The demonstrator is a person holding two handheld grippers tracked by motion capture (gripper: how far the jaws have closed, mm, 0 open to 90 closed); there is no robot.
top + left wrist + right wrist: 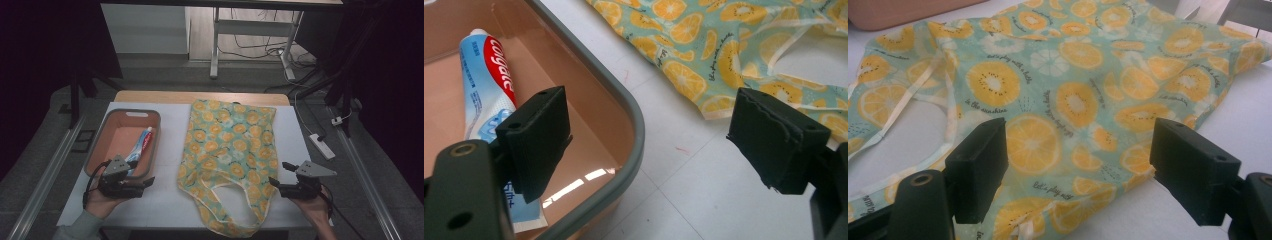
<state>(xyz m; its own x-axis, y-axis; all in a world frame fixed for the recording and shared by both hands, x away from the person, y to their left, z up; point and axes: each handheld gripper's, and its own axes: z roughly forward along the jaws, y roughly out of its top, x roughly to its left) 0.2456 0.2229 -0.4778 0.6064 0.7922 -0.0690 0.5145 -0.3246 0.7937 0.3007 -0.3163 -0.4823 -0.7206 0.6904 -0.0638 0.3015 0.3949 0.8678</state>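
At the left, the left gripper (142, 184) hangs with its jaws spread wide and nothing between them, straddling the near right corner of the pink basket (156, 131): in the left gripper view one jaw sits over the basket's inside and the other over the bare white desk (684, 185). The Colgate toothpaste tube (486, 95) lies flat on the basket floor, just under and beyond the inner jaw, its crimped end nearest the gripper. If this gripper goes for the tube from here, the outer jaw could catch on the grey rim and shove or tip the basket, and a flat, slick tube pinched near its soft end could squirm out or be squeezed. In the middle, the fruit-print tote bag (231, 150) lies spread flat on the desk, its handles toward the person, to the right of the left gripper and well clear of it. At the right, the right gripper (276, 184) is likewise wide open and empty, hovering at the bag's near right edge; the right gripper view shows the cloth directly ahead of and beneath both jaws. The likely trouble here is pinching both layers together, which would keep the mouth shut, or nipping only a thin fold that slips free when lifted.
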